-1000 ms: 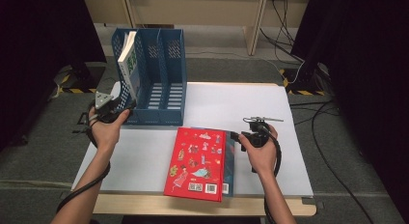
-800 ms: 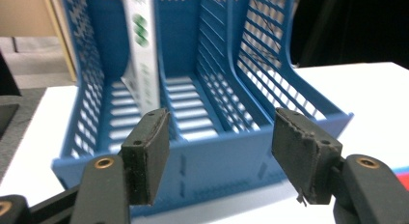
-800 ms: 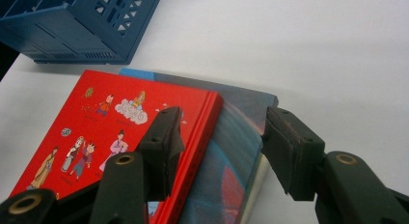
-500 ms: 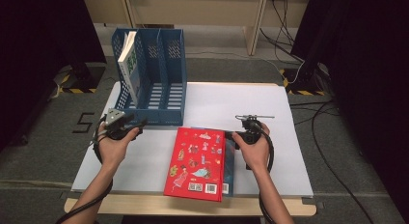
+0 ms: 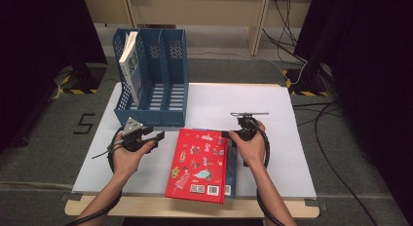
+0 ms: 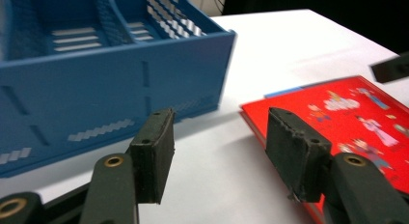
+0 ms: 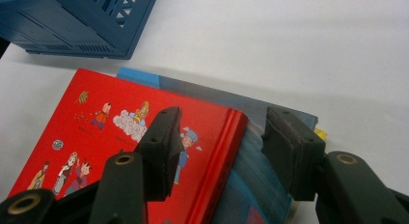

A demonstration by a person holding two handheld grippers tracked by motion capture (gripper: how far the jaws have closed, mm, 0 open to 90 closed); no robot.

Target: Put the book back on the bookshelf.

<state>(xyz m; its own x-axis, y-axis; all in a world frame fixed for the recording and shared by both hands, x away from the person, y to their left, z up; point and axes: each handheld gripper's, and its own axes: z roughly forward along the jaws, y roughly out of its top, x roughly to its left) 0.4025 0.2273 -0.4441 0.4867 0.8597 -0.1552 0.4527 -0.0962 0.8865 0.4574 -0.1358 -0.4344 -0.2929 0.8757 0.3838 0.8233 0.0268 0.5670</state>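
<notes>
A red book [image 5: 200, 163] with a hard, glossy cover lies flat near the front edge of the white bench [image 5: 287, 138], on top of a blue book [image 7: 263, 171] whose edge comes out on its right side. The red cover carries small cartoon figures and clouds, and in the high view two square codes sit near its lower edge; the writing is too small to read. The spine has a pressed groove along it, seen in the right tool view. Behind the books stands a blue plastic file rack [image 5: 160, 97] with three compartments and walls with slotted holes; a thin book with a white and green cover [image 5: 131, 65] leans in its left compartment. The left tool [image 5: 155, 137] is just left of the red book's far corner, with nothing between its black, matte, block-shaped pads [image 6: 156, 161]; its jaws are apart and have just been closing. The right tool [image 5: 228, 135] is at the far right corner of the books, its jaws apart, one pad above the red cover and the other beyond the spine, above the blue book; I cannot tell if they touch. On the floor at the left a "5" [image 5: 85, 123] is marked.
</notes>
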